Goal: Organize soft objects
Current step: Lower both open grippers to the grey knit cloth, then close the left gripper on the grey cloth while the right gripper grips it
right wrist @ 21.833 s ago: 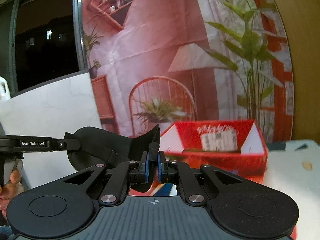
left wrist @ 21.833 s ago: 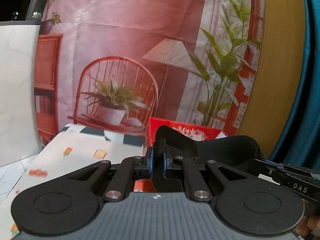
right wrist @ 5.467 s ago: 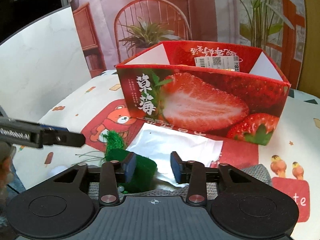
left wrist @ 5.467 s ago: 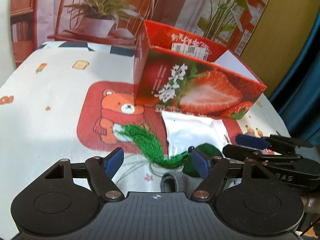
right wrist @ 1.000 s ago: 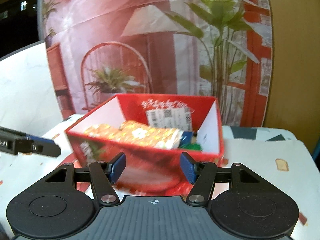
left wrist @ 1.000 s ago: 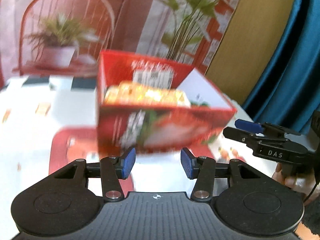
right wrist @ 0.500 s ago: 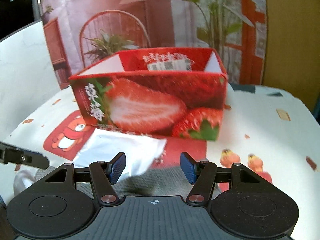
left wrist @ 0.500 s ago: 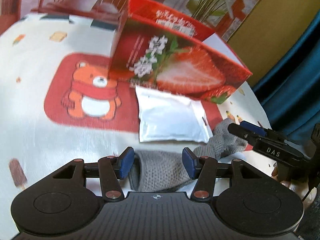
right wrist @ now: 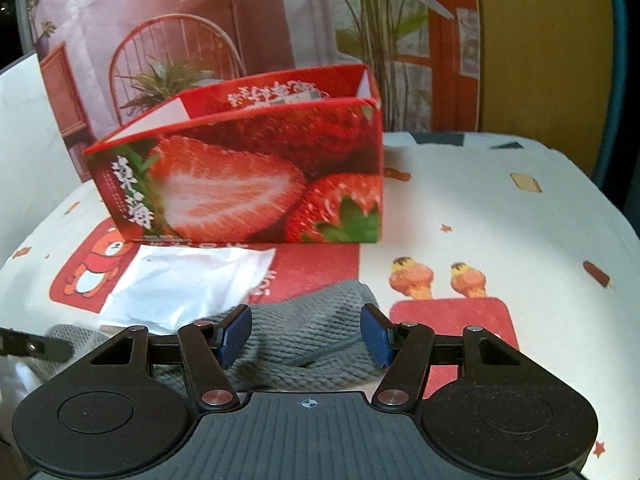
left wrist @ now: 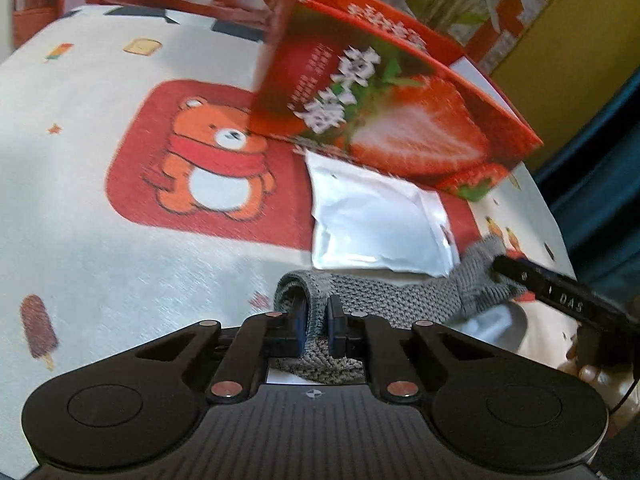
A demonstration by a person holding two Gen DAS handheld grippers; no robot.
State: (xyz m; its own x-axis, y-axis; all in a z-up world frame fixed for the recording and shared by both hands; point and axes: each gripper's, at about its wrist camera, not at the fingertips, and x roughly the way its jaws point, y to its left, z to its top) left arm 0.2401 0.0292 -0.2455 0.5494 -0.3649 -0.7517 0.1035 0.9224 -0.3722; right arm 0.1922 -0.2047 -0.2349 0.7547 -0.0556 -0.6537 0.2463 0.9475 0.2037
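A grey knitted cloth lies on the table's near edge. My left gripper is shut on its left end. My right gripper is open, with the cloth's other end lying between its fingers; its black tip shows at the cloth in the left wrist view. A white soft pouch lies flat just behind the cloth and shows in the right wrist view too. Behind it stands an open red strawberry box, which the left wrist view also shows.
The table wears a white cloth with cartoon prints, with a red bear patch left of the pouch and a red patch at the right. A printed backdrop hangs behind the box. A blue curtain is at the right.
My left gripper has closed on the grey cloth's left end and come lower. My right gripper has dropped down over the cloth's right end, still open.
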